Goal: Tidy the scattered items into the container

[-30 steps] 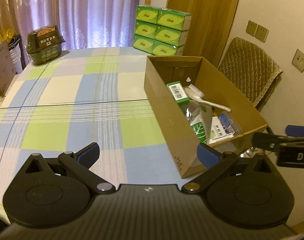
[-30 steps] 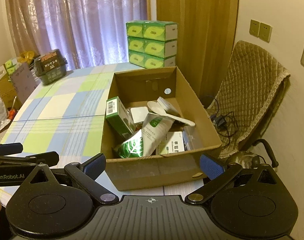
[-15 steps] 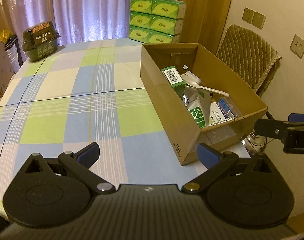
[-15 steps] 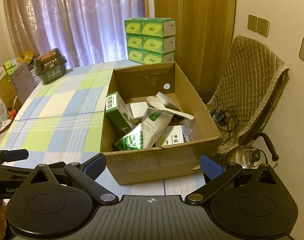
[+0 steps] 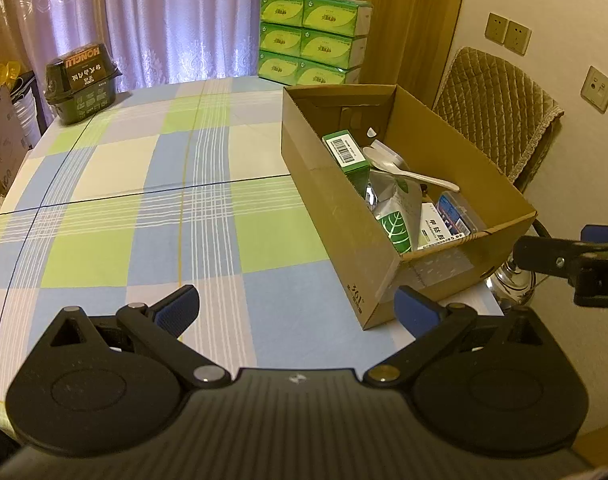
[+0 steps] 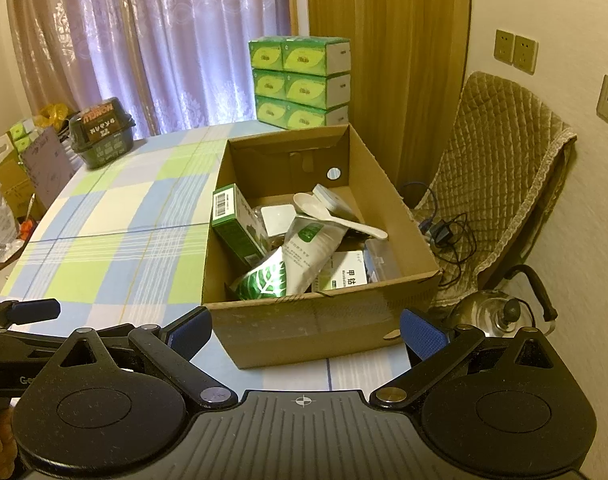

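Both my left gripper point(image 5: 296, 307) and right gripper point(image 6: 306, 331) stay spread wide and empty, drawn slightly back since earlier. The open brown cardboard box point(image 6: 304, 324) sits at the checked tablecloth's point(image 5: 143, 208) right edge, items inside.

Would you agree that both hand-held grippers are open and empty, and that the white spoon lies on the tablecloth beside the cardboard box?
Not quite: the white spoon lies inside the cardboard box, on the other items, as the right wrist view shows. Both hand-held grippers are indeed open and empty.
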A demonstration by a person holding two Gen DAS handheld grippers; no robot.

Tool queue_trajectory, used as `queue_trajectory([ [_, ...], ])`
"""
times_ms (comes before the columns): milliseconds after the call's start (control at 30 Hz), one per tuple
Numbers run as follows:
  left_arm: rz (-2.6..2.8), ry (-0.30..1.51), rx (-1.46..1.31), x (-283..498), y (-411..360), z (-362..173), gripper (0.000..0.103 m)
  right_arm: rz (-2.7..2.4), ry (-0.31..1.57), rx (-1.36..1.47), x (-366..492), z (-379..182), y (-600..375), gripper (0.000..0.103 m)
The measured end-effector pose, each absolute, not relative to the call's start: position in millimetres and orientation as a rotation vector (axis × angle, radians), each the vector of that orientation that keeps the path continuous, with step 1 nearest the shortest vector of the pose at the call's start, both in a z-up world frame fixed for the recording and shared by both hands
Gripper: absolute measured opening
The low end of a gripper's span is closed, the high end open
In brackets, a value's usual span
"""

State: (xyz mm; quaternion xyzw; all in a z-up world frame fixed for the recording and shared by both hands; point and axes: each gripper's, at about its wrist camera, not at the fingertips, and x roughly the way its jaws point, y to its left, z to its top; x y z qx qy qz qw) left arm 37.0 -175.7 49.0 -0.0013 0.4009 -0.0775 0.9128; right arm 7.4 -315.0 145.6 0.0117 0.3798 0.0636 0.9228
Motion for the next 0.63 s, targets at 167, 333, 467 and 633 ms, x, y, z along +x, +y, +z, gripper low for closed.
queue_trajectory([
  [167, -0.159, 0.828, -0.004, 36.7, -175.1, 48.5, 0.102, 0.131, 0.783, 0.025, 5.6, 146.6, -314.2, 0.103],
  [333, -0.163, 0.825, -0.006, 36.0, -175.7, 47.9, 0.102, 0.128, 0.784, 0.029, 3.1, 146.4, -314.5, 0.103],
  [467, -0.167, 0.821, -0.01, 34.7, -176.0, 47.5, 0.102, 0.124, 0.783, 0.032, 1.3, 145.9, -315.8, 0.103],
  [633, -0.185, 0.799, -0.01, 31.0, -174.8, 49.3, 0.102, 0.117, 0.777, 0.035, -1.4, 145.4, -318.1, 0.103],
])
